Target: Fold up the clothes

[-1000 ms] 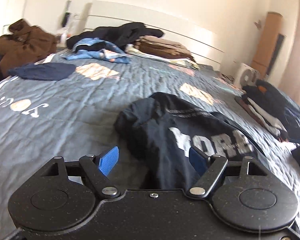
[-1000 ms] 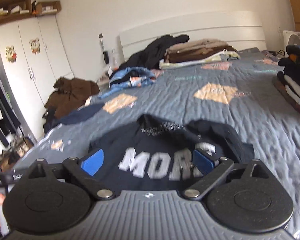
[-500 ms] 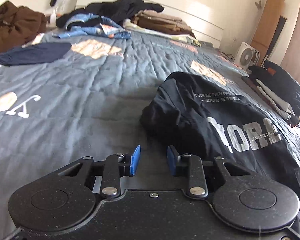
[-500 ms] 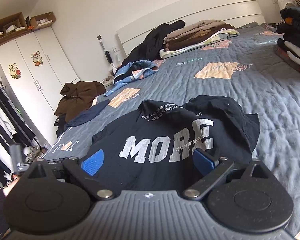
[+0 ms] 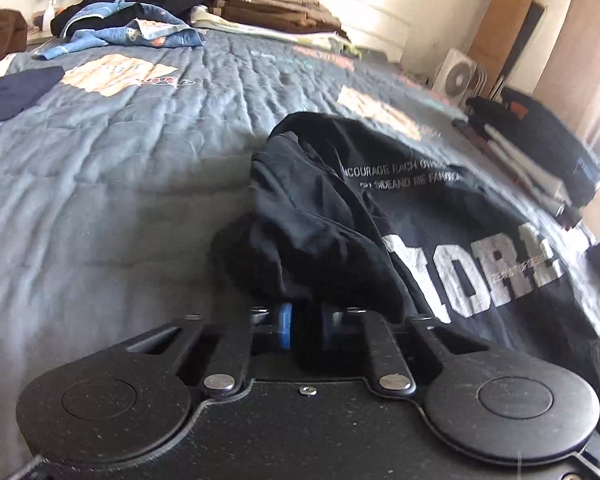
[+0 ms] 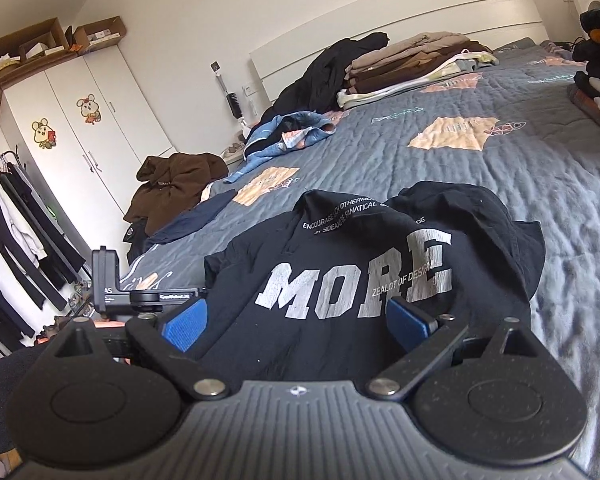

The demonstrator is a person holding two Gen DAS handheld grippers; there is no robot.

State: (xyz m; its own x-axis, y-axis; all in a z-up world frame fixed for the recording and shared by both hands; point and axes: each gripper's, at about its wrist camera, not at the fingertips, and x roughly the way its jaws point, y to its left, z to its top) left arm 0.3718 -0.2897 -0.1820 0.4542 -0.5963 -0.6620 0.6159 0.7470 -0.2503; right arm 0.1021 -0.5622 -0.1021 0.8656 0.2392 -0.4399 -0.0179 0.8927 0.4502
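Folded stacks point(image 6: 412, 64) sit at one o'clock; the shirt point(image 6: 380, 264) lies unfolded. Left gripper point(image 5: 306, 326) is closing on its hem; right gripper point(image 6: 296, 320) is spread.

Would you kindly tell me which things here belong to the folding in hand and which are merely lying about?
In use: black MORE T-shirt; left gripper, jaws closing on its bunched edge; right gripper, open.

Lying about: brown hoodie; blue garment; folded stack; wardrobe.
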